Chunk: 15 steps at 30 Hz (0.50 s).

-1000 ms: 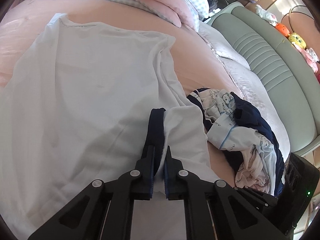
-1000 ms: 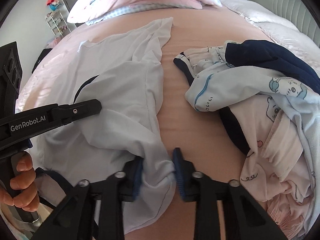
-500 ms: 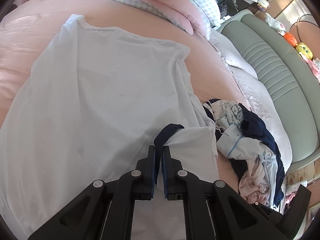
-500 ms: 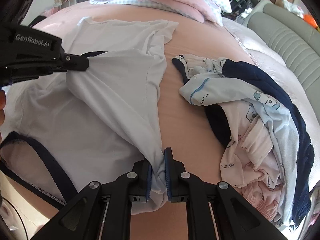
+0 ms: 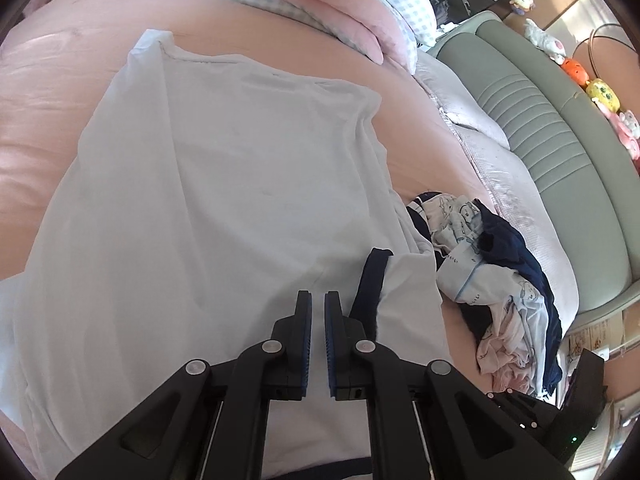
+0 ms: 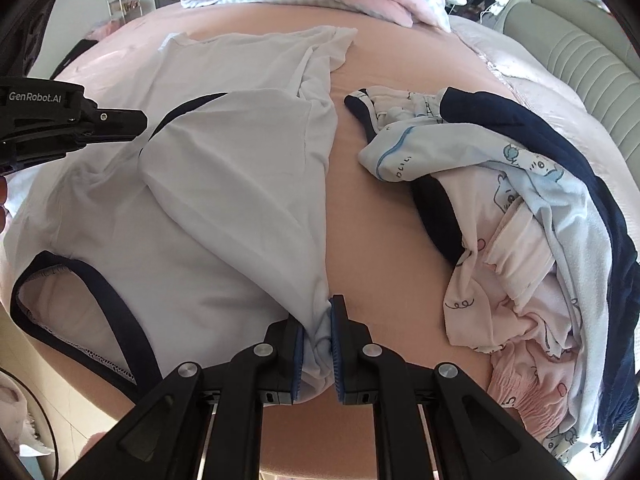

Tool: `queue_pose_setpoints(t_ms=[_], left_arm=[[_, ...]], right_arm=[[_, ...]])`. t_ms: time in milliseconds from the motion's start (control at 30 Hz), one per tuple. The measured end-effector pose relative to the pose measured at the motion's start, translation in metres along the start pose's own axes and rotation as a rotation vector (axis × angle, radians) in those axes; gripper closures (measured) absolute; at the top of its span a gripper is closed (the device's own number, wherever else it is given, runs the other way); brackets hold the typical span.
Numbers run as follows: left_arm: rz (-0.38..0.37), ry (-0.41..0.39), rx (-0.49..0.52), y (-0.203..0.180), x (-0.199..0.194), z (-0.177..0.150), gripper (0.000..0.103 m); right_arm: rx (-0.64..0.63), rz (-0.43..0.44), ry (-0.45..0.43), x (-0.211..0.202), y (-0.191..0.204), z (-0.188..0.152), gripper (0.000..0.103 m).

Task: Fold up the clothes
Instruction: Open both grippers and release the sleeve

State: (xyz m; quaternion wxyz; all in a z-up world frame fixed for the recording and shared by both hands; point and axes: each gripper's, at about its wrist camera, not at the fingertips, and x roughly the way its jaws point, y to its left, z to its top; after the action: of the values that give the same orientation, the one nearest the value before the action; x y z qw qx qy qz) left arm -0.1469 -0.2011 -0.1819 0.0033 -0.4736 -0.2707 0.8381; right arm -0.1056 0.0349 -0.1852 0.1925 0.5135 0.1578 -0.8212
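While clamped on a bunched corner of the white shirt (image 6: 224,184), right tool (image 6: 316,332) sits at 6 o'clock of its own view, fingers drawn nearly together with cloth wadded between the blue pads (image 6: 297,356). From that pinch, a taut folded flap running up toward 11 o'clock, its navy-trimmed edge (image 6: 180,110) lying just beside the tip of the left tool (image 6: 120,120), which enters from 9 o'clock. Down at 8 o'clock, navy-edged neckline (image 6: 108,304) lying open near the bed's near edge. Bare pink sheet (image 6: 384,248) between shirt and heap, a clear strip running from 6 toward 12 o'clock. At 3 o'clock, a jumbled pile of printed clothes (image 6: 532,240) with dark navy folds, apart from the shirt.

Seen from the left wrist, left tool (image 5: 318,312) at 6 o'clock, fingers parted by a narrow slit with nothing caught between them, hovering over flat white cloth (image 5: 224,184). Navy sleeve cuff (image 5: 372,280) just beside the tip of the right-hand finger, toward 1 o'clock. Shirt body spread wide toward 12 o'clock, hem edge reaching far up the sheet, open pink bedding (image 5: 36,128) at 9 o'clock. Farther off, pillows (image 5: 352,4) at 12 o'clock and a green padded headboard (image 5: 552,128) at 2 o'clock.
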Motion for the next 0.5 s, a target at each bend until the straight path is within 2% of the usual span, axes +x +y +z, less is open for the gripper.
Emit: queue_pose_setpoints(t_ms=[100, 167, 200, 233, 300, 400, 500], left_arm=[[0.003, 0.022, -0.038, 0.001, 0.003, 0.006, 0.093], [-0.013, 0.038, -0.085, 0.004, 0.006, 0.010, 0.075], [-0.024, 0.044, -0.105, 0.006, 0.008, 0.012, 0.052], [-0.045, 0.043, -0.111, 0.006, 0.009, 0.013, 0.037], [-0.084, 0.047, -0.120, 0.004, 0.012, 0.015, 0.031], [-0.082, 0.058, -0.103, -0.004, 0.018, 0.019, 0.031], [-0.070, 0.066, -0.076, -0.011, 0.025, 0.022, 0.031]], right_arm=[[0.053, 0.062, 0.006, -0.001, -0.010, 0.001, 0.091], [0.103, 0.118, 0.015, -0.001, -0.019, 0.001, 0.088], [0.123, 0.144, 0.020, -0.002, -0.023, 0.000, 0.086], [0.139, 0.167, 0.022, -0.001, -0.028, 0.000, 0.082], [0.156, 0.197, 0.031, -0.003, -0.032, -0.003, 0.075], [0.156, 0.216, 0.031, -0.008, -0.032, -0.007, 0.060], [0.154, 0.249, 0.004, -0.016, -0.032, -0.008, 0.056]])
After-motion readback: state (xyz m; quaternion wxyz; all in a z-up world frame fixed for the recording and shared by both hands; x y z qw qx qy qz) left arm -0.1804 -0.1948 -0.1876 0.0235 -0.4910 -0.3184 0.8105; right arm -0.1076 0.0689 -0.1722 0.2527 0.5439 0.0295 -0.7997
